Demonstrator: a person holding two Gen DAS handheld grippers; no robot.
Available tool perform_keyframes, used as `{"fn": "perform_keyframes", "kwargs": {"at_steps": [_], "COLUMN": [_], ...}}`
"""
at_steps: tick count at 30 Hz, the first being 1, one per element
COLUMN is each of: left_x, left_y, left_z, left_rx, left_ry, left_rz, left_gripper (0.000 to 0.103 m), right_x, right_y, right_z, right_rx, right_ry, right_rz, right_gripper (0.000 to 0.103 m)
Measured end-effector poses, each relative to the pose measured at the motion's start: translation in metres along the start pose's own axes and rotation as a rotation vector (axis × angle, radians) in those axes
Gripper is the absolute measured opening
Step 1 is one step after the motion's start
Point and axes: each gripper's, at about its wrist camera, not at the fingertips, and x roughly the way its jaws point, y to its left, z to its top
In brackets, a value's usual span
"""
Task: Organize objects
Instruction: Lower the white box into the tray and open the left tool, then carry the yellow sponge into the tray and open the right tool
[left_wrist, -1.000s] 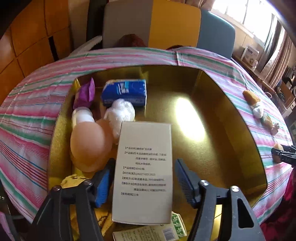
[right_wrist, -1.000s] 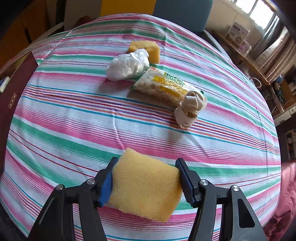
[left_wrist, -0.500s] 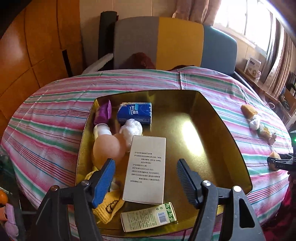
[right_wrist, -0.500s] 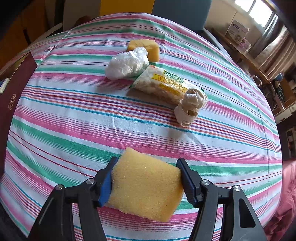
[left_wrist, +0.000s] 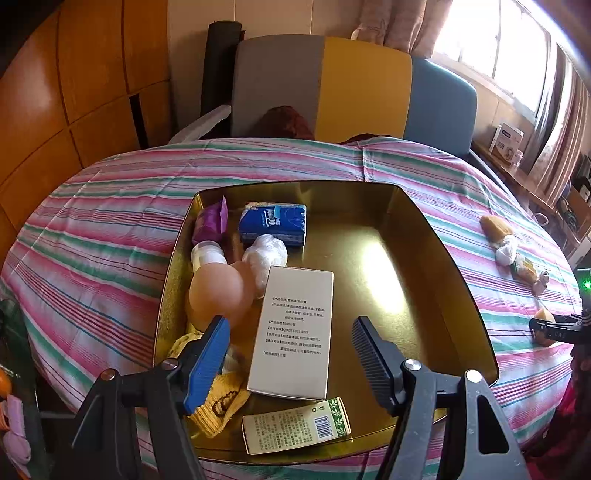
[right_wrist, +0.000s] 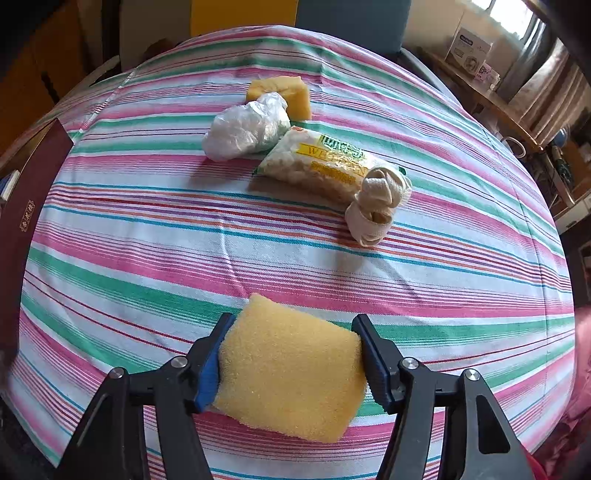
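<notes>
Fingers of the right gripper (right_wrist: 290, 356) are clamped on the sponge (right_wrist: 291, 369), 1 pad pressed into each short side, so its long axis runs across the jaws and its far edge sticks out past the tips. It hangs over the near part of the striped cloth (right_wrist: 147, 258), and the tin (left_wrist: 461, 295) it most likely goes into lies off to its left; only a dark red side (right_wrist: 22, 221) of that tin shows at the left edge of the right view. The coming move therefore seems to be a carry leftward and a lift over the tin's right wall. Bare gold floor on the tin's right half looks the natural spot, since the box (left_wrist: 293, 332), the blue pack (left_wrist: 273, 223), the ball (left_wrist: 218, 291) and the other small things crowd its left half.

Beyond the sponge, toward the far right of the cloth, 4 things wait in a row: a knotted cloth (right_wrist: 376, 206), a snack packet (right_wrist: 325, 164), a plastic wad (right_wrist: 247, 127) and a 2nd sponge (right_wrist: 284, 92).

Fingers of the left gripper (left_wrist: 291, 345) stand apart and empty above the tin's near edge, straddling the box without touching it. It is the nearer gripper to the tin, but the sponge is in the right one
</notes>
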Motion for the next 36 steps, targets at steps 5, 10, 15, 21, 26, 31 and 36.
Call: {"fn": "perform_keyframes", "kwargs": {"at_steps": [5, 10, 15, 21, 26, 31, 36], "left_x": [0.000, -0.005, -0.014, -0.026, -0.031, -0.030, -0.025], "left_y": [-0.002, 0.000, 0.012, 0.037, 0.053, 0.063, 0.073], "left_z": [0.000, 0.002, 0.004, 0.004, 0.001, -0.005, -0.010], "left_rx": [-0.001, -0.002, -0.018, -0.063, -0.090, -0.110, -0.135], "left_ry": [-0.003, -0.016, -0.033, -0.060, -0.070, -0.066, -0.050], "left_rz": [-0.006, -0.013, -0.003, 0.014, 0.021, 0.015, 0.000], "left_gripper": [0.070, 0.070, 0.070, 0.070, 0.070, 0.070, 0.070], "right_x": [-0.003, -0.005, -0.012, -0.051, -0.093, -0.108, -0.083], "right_y": [0.001, 0.000, 0.000, 0.037, 0.123, 0.223, 0.305], "right_z": [-0.002, -0.003, 0.001, 0.017, 0.041, 0.067, 0.099], "right_rx": [0.002, 0.005, 0.019, -0.021, -0.159, -0.275, -0.324], "right_ry": [-0.005, -0.021, -0.058, -0.167, -0.265, -0.273, -0.210], "right_rz": [0.007, 0.003, 0.014, 0.081, 0.211, 0.362, 0.393], "right_gripper": [0.062, 0.059, 0.056, 0.055, 0.055, 0.056, 0.056]}}
